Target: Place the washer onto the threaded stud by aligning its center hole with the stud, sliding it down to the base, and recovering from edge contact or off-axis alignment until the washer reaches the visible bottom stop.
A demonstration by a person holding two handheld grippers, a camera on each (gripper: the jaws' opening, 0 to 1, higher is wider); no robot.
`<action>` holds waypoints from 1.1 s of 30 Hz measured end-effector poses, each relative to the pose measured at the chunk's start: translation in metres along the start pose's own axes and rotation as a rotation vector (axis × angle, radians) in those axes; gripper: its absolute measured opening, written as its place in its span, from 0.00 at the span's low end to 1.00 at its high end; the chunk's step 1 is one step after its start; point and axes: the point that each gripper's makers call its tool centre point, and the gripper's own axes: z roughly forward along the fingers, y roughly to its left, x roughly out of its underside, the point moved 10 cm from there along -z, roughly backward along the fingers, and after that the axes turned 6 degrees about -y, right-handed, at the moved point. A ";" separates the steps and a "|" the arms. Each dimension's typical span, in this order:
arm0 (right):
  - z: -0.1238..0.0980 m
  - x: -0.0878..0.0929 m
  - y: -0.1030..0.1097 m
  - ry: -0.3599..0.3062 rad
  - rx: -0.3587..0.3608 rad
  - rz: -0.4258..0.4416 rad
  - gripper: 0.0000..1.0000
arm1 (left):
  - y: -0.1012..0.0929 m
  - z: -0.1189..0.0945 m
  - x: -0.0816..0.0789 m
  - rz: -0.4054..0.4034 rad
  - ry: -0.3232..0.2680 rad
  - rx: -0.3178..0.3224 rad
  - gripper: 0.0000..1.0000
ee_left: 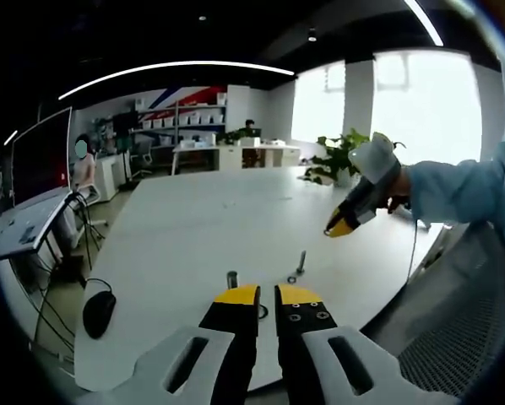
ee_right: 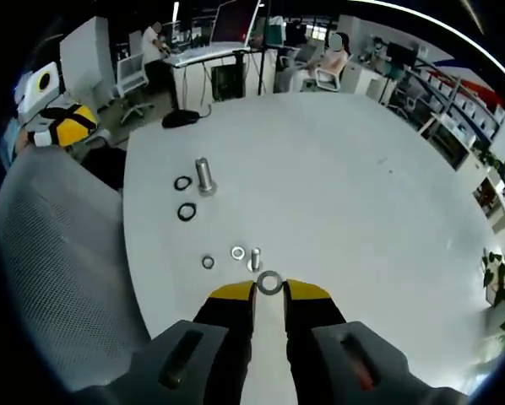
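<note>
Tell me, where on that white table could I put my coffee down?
Beyond the large stud and small stud, the table lies bare toward the plant. It is crowded near the chair-side edge: black rings, small washers, both studs.

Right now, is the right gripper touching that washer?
Touching. The right gripper view shows the washer pinched between the right gripper's yellow tips, just short of the small stud.

On the white table (ee_right: 362,194): two upright studs, large (ee_right: 204,175) and small (ee_right: 255,258); perhaps three metal washers (ee_right: 269,283); two black rings (ee_right: 182,182); one mouse (ee_right: 181,118).
</note>
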 end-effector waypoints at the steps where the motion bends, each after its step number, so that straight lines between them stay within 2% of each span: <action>1: -0.001 -0.002 0.001 -0.005 0.001 -0.001 0.15 | 0.000 0.000 0.000 0.000 0.000 0.000 0.05; 16: -0.003 -0.026 0.003 -0.052 -0.005 -0.034 0.15 | 0.000 0.000 0.000 0.001 0.001 0.001 0.05; 20: 0.003 -0.032 0.000 -0.054 -0.010 -0.027 0.15 | 0.000 0.000 0.000 0.001 0.003 0.002 0.05; 33: 0.025 -0.032 0.006 -0.012 -0.047 -0.054 0.15 | 0.000 0.000 0.000 -0.001 0.006 0.004 0.05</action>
